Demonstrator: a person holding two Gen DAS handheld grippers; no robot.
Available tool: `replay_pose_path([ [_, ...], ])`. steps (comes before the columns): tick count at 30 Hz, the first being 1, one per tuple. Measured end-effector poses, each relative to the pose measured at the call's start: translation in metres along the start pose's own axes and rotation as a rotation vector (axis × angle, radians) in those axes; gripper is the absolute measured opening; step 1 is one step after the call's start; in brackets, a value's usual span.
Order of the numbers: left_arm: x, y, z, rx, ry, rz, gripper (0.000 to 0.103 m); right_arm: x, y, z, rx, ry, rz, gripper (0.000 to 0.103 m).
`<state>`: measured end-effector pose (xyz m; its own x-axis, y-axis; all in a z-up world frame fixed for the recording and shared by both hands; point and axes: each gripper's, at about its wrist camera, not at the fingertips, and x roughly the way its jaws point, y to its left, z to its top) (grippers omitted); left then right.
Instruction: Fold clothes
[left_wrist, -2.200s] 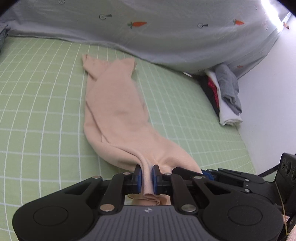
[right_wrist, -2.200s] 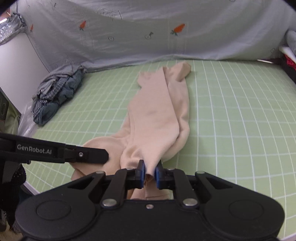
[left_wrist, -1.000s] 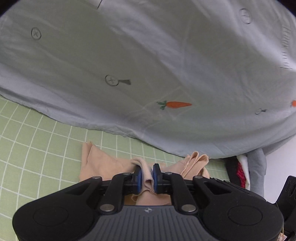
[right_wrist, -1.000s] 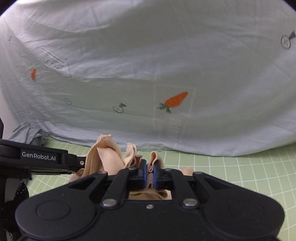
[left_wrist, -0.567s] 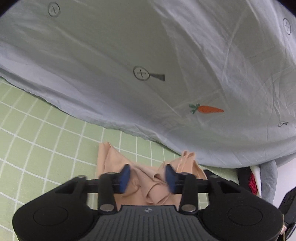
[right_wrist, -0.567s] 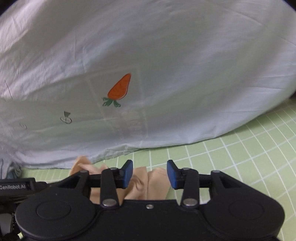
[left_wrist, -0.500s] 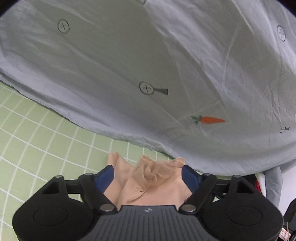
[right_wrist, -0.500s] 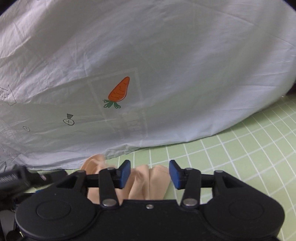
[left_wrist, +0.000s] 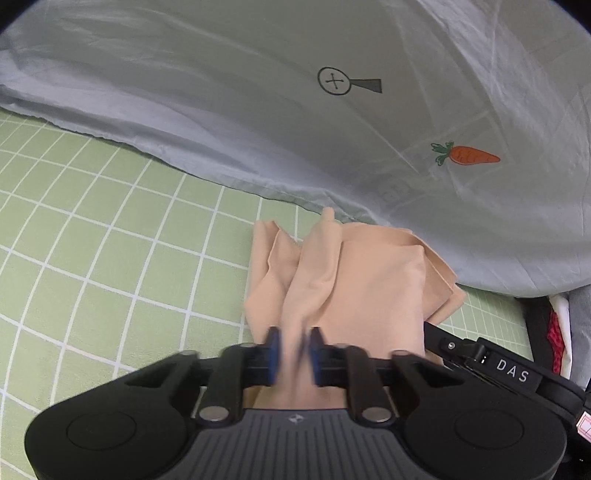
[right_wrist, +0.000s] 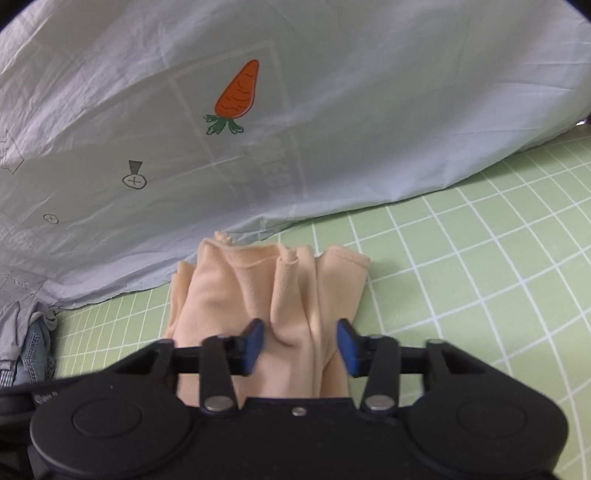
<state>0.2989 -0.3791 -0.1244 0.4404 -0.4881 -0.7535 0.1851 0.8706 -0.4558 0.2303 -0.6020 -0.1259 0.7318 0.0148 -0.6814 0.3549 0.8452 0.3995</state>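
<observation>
Nearest the cameras, the left gripper (left_wrist: 293, 352) shows blurred jaws narrowed around a ridge of the peach garment (right_wrist: 280, 306), after standing wide half a second ago; the right gripper (right_wrist: 299, 347) stays spread. The garment lies doubled over on the green checked bed (left_wrist: 110, 258), likely being smoothed, beside the carrot-print sheet (right_wrist: 332, 110). No containers visible.

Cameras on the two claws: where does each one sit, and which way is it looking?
Left wrist view: sits on the left claw, looking along its blurred blue fingers over the peach garment toward the grey carrot sheet; the other claw's black arm shows at the right.
Right wrist view: sits on the right claw, its fingers spread wide, facing the same garment and sheet; clothes pile at the left.
Shared: peach garment, carrot sheet, green checked bedsheet.
</observation>
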Motion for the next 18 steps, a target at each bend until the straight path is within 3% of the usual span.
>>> replay_pose_path([
  [4,0.001,0.025,-0.007,-0.171,-0.033,-0.032,0.007,0.006,-0.016,0.003,0.068,-0.009,-0.029,0.008],
  [6,0.001,0.031,-0.009,-0.215,-0.035,-0.045,0.009,0.009,-0.027,0.003,0.131,0.002,-0.022,0.009],
  [8,0.000,0.028,-0.009,-0.196,-0.034,-0.024,0.021,0.007,-0.034,0.002,0.203,0.000,-0.023,0.019],
  [9,-0.001,0.026,-0.009,-0.172,-0.032,-0.007,0.026,0.004,-0.037,0.001,0.232,-0.004,-0.034,0.035],
  [10,-0.001,0.024,-0.008,-0.160,-0.029,-0.001,0.030,0.001,-0.039,-0.001,0.260,-0.008,-0.039,0.045],
  [13,0.001,0.026,-0.009,-0.174,-0.008,-0.022,0.042,-0.004,-0.044,-0.008,0.305,0.020,0.016,0.050],
  [18,0.006,0.026,-0.014,-0.191,0.013,-0.054,0.047,-0.001,-0.037,-0.022,0.277,0.084,0.032,0.057],
])
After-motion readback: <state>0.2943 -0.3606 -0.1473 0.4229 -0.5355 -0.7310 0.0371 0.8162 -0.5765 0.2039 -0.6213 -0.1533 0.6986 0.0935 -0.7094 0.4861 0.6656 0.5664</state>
